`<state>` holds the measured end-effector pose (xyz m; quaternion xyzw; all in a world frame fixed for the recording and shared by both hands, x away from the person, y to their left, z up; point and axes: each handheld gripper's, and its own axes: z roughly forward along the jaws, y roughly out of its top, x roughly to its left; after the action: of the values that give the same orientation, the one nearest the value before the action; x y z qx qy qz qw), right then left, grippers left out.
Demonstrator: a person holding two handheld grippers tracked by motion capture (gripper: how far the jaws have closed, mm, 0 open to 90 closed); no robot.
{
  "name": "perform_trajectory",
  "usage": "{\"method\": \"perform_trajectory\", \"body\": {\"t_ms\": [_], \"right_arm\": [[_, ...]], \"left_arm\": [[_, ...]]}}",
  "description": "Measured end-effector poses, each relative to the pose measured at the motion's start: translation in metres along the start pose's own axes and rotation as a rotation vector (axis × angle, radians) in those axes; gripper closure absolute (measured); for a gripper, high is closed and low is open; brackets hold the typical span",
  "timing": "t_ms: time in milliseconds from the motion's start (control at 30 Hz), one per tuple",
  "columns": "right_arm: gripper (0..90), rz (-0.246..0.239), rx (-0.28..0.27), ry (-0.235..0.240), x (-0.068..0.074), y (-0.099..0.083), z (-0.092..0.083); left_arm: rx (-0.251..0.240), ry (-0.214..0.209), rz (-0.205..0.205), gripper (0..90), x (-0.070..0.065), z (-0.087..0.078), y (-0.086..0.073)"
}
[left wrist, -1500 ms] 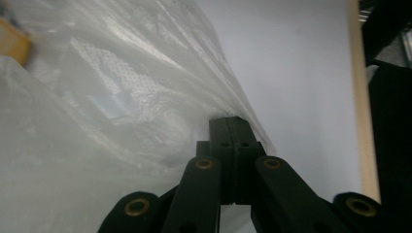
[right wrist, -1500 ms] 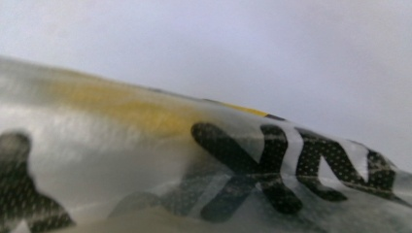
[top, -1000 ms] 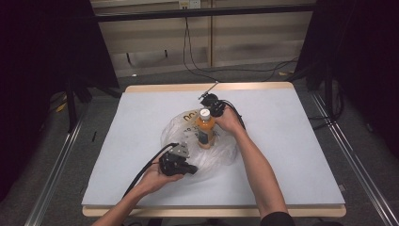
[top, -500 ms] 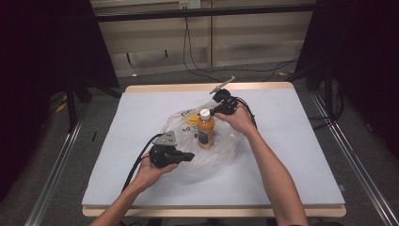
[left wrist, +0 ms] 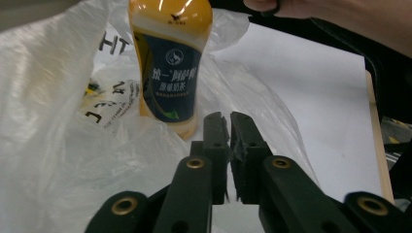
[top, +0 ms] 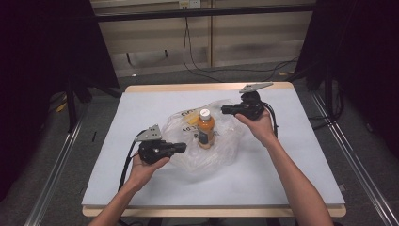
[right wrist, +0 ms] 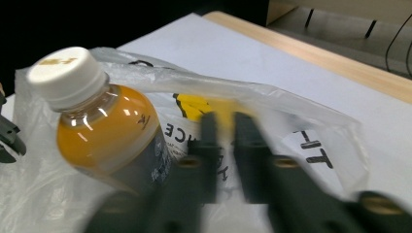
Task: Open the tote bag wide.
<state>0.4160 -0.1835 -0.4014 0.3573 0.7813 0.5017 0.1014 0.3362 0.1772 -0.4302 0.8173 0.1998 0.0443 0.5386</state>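
Both hand-held grippers have pulled back from the bottle (top: 205, 128) since a second ago. Before, the right hand-held gripper (top: 225, 110) was close by the cap and the left hand-held gripper (top: 184, 148) was low at the near edge of the bag (top: 212, 155). Now each one sits a little away, one on each side.

Bottle first: it stands upright in the middle of the surface (top: 301, 155), inside the crumpled clear bag. It is full of orange drink and has a white cap (right wrist: 62, 73). The bag lies low around it, so most of the bottle sticks out.

I think this means the bottle has just been set down in the bag and let go. The next job may be to pull the bag up around it.

In the left gripper view, the jaws have just been opening, but just a thin crack shows between them. Nothing is in that crack. The bag lies right under the tips.

In the right gripper view, the jaws have also just been opening. They stand a bit apart, blurry, with nothing pinched. The bag's edge (right wrist: 272, 99) lies just past them.
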Motion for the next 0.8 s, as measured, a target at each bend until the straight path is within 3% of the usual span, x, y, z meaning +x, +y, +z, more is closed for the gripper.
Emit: {"method": "perform_trajectory", "body": {"t_ms": [33, 100, 167, 200, 233, 267, 433, 533, 567, 733, 767, 800], "right_arm": [[70.2, -0.009, -0.002, -0.004, 0.001, -0.002, -0.005], [57.5, -0.002, -0.027, -0.016, 0.004, -0.006, -0.013], [50.7, 0.005, -0.06, -0.009, 0.006, -0.01, -0.021], [39.7, 0.003, -0.095, -0.018, 0.011, -0.014, -0.031], [39.7, 0.003, -0.095, -0.018, 0.011, -0.014, -0.031], [37.0, 0.002, -0.104, -0.024, 0.013, -0.017, -0.036], [17.2, -0.004, -0.106, -0.062, 0.02, -0.031, -0.052], [9.5, 0.008, -0.115, -0.097, 0.022, -0.041, -0.064], [8.2, 0.016, -0.132, -0.107, 0.024, -0.045, -0.068], [2.4, 0.025, -0.17, -0.144, 0.029, -0.066, -0.085], [1.4, 0.024, -0.171, -0.146, 0.03, -0.07, -0.089], [1.4, 0.028, -0.169, -0.159, 0.031, -0.073, -0.093]], "left_arm": [[-0.01, -0.004, 0.005, 79.0, 0.0, -0.002, 0.001], [-0.028, 0.02, 0.009, 75.2, -0.002, -0.006, 0.002], [-0.045, 0.044, 0.023, 70.0, -0.005, -0.01, 0.003], [-0.055, 0.047, 0.022, 63.3, -0.006, -0.011, 0.003], [-0.063, 0.062, 0.009, 63.3, -0.007, -0.012, 0.003], [-0.05, 0.075, 0.016, 56.6, -0.007, -0.014, 0.003], [-0.063, 0.139, 0.033, 39.9, -0.01, -0.024, -0.001], [-0.073, 0.188, 0.022, 31.9, -0.014, -0.029, -0.007], [-0.069, 0.174, 0.022, 29.7, -0.014, -0.03, -0.01], [-0.056, 0.219, 0.003, 17.2, -0.015, -0.04, -0.014], [-0.048, 0.239, -0.016, 13.5, -0.016, -0.043, -0.014], [-0.061, 0.23, -0.026, 11.1, -0.018, -0.047, -0.015]]}}
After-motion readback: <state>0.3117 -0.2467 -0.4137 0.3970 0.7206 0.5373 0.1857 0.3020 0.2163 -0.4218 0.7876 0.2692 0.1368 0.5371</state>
